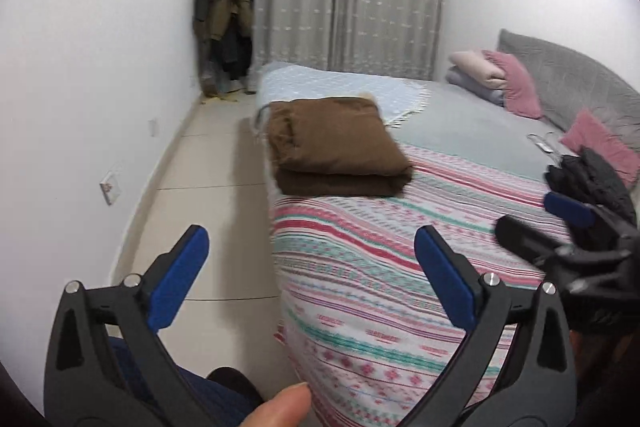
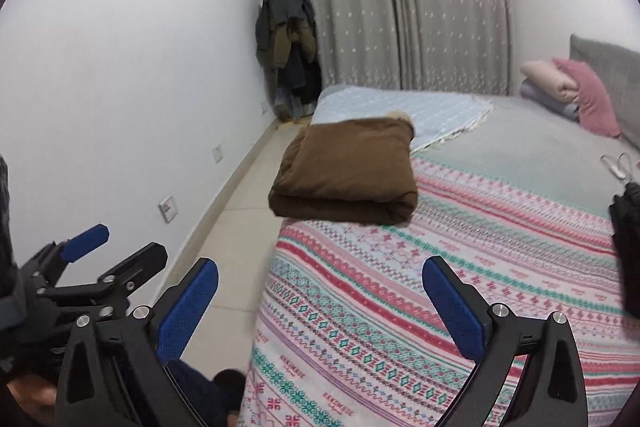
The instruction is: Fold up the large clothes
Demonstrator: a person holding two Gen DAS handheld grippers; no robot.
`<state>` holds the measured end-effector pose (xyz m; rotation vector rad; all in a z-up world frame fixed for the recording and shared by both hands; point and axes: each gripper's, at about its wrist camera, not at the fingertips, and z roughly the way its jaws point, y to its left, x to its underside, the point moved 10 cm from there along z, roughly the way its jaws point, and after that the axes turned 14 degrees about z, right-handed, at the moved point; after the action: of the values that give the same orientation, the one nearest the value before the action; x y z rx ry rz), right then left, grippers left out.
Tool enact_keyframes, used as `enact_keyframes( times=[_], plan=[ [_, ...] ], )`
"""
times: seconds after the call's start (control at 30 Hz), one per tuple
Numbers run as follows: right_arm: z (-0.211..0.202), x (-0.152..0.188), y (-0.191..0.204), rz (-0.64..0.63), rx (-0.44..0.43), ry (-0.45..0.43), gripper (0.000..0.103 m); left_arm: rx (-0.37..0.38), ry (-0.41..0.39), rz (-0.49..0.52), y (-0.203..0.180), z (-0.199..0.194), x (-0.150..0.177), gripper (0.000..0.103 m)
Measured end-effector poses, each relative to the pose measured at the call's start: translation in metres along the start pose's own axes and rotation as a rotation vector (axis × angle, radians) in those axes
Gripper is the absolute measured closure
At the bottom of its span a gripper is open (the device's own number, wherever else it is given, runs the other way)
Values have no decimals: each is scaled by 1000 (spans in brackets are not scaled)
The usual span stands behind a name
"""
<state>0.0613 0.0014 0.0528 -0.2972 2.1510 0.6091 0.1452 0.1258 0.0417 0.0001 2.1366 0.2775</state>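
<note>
The brown garment was seen folded into a squared bundle near the bed's left edge. Both the left tool and the right tool were held spread wide and empty. That fold was judged complete; the dark garment likely required grasping next.

My brown garment lies folded into a thick, squarish bundle of stacked layers, flat on the near-left corner of the bed, partly on its striped patterned blanket, one edge overhanging the bedside.
</note>
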Motion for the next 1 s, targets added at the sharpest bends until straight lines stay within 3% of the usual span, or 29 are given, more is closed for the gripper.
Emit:
enact_keyframes(
  times=[0.13,0.3,0.47,0.6,1.0],
  plan=[
    [2,3,-11,2,46,-18,0,-10,-37,-9,2,-9,-10,1],
    [10,-2,-38,86,84,-30,0,-82,-2,-40,6,10,-10,1],
    [19,0,-50,115,109,-4,0,-30,24,-23,-10,26,-24,1],
    [18,-3,-56,128,110,-26,0,-58,1,-38,-9,24,-35,1],
    [29,-4,-61,117,133,-39,0,-47,98,-97,-8,65,-6,1]
  ],
)
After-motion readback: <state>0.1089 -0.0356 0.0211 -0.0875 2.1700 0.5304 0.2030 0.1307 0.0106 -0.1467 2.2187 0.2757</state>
